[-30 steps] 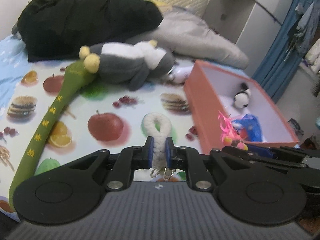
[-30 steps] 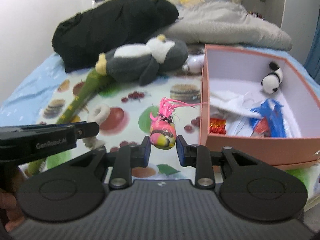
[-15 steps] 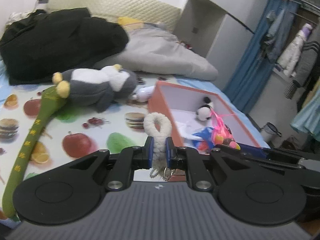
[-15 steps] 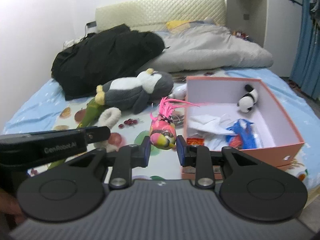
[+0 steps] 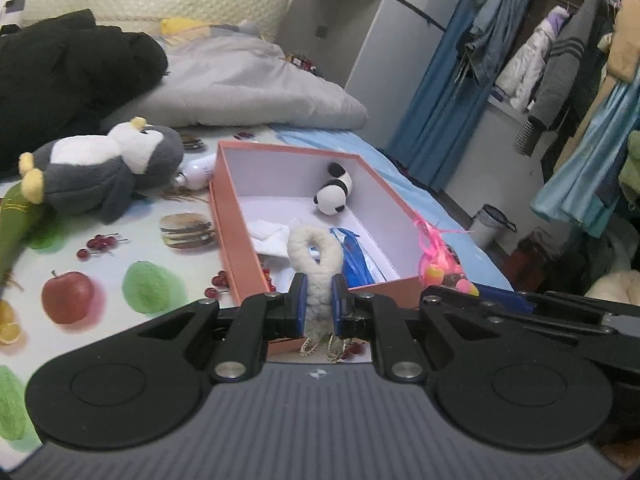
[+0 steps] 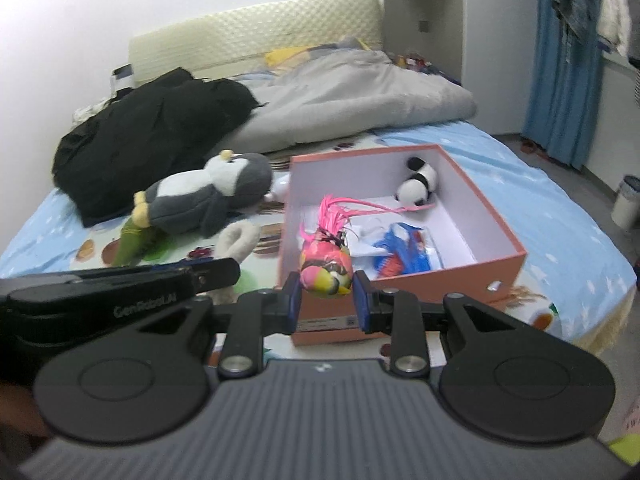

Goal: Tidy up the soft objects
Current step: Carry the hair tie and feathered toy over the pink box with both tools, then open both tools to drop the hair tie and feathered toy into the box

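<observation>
My left gripper (image 5: pixel 319 299) is shut on a cream fluffy loop toy (image 5: pixel 315 258), held up in front of the near wall of the orange box (image 5: pixel 236 224). My right gripper (image 6: pixel 326 299) is shut on a pink and yellow toy bird (image 6: pixel 326 266) with pink feathers, just before the same box (image 6: pixel 496 216). Inside the box lie a small panda plush (image 6: pixel 418 188), a blue toy (image 6: pixel 400 254) and white paper. A grey and white penguin plush (image 5: pixel 100 170) and a green plush snake (image 5: pixel 16 220) lie on the fruit-print sheet left of the box.
A black coat (image 6: pixel 152 136) and a grey duvet (image 6: pixel 352 104) are piled at the head of the bed. A white bottle (image 5: pixel 198 170) lies between penguin and box. Blue curtains (image 5: pixel 440 100) and hanging clothes (image 5: pixel 560 72) stand to the right, past the bed edge.
Both grippers have risen and swung right toward the orange box, each keeping its toy. The box now sits straight ahead in both views.
</observation>
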`<state>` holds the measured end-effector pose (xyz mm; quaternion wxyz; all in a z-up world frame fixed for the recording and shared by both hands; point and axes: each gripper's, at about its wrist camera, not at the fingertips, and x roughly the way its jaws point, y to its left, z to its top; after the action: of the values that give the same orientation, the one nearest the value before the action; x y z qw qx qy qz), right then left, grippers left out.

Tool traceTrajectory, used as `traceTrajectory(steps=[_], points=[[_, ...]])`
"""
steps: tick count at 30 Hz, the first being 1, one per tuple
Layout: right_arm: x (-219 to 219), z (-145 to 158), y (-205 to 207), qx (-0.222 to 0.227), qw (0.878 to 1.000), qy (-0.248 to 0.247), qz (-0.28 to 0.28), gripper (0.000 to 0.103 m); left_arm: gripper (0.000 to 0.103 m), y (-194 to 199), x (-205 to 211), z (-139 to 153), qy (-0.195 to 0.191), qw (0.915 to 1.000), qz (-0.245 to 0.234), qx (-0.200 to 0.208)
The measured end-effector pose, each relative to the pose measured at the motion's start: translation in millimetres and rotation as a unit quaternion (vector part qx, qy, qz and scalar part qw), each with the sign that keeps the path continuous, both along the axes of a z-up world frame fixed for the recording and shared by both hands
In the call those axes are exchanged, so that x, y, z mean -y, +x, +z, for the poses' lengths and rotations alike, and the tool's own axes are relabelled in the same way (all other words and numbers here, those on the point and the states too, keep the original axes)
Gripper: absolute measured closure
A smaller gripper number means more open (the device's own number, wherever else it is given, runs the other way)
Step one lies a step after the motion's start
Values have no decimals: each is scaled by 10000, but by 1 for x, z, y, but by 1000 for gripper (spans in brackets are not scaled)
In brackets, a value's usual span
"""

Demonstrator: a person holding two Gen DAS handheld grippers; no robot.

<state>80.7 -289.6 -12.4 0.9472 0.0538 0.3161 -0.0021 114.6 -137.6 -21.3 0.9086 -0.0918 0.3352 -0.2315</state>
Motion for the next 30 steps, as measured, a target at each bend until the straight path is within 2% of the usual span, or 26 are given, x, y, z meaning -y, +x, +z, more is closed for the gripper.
traceTrajectory(steps=[4,14,19,30], points=[[12,-3,14,-67,9999,41,-67,72,88,24,12,-5,39,9999,-64,-123],[47,-11,78,-312,9991,280,-64,72,87,110,51,-14,315,9987,-230,-328],[71,-24,120,-568,9973,436,-167,72,87,165,75,-26,564,9958,-436,-569],[113,-67,194,-991,9927,646,-214,72,87,261,113,-69,797,9905,-381,-1050]])
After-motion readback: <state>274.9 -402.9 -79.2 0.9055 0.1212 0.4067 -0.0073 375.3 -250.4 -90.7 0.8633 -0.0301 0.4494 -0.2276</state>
